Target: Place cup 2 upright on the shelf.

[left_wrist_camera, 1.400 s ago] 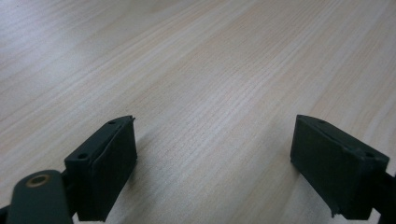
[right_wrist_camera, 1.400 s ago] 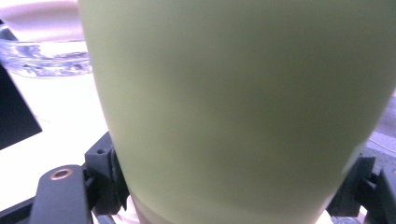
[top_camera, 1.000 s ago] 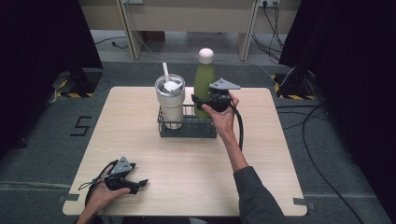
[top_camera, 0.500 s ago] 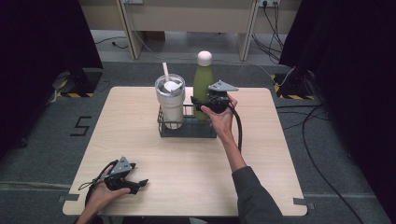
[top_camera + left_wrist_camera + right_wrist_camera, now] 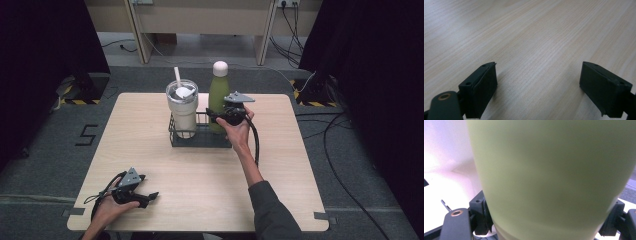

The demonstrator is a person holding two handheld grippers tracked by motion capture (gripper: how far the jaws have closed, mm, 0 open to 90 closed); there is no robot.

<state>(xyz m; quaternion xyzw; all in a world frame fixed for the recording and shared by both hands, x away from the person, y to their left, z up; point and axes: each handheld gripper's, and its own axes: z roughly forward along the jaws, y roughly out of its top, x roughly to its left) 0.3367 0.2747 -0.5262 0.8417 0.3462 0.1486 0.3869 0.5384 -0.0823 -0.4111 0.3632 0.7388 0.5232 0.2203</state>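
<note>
A green bottle with a pale cap stands in the right half of a black wire basket at the table's far middle. My right gripper reaches it from the right, and its jaws press both sides of the bottle's body. A steel tumbler with a lid and a white straw stands in the basket's left half. My left gripper rests on the table near the front left corner, jaws wide apart with bare wood between them.
The wooden table stands on grey floor. Cables trail on the floor to the right and behind. Desk legs stand beyond the far edge.
</note>
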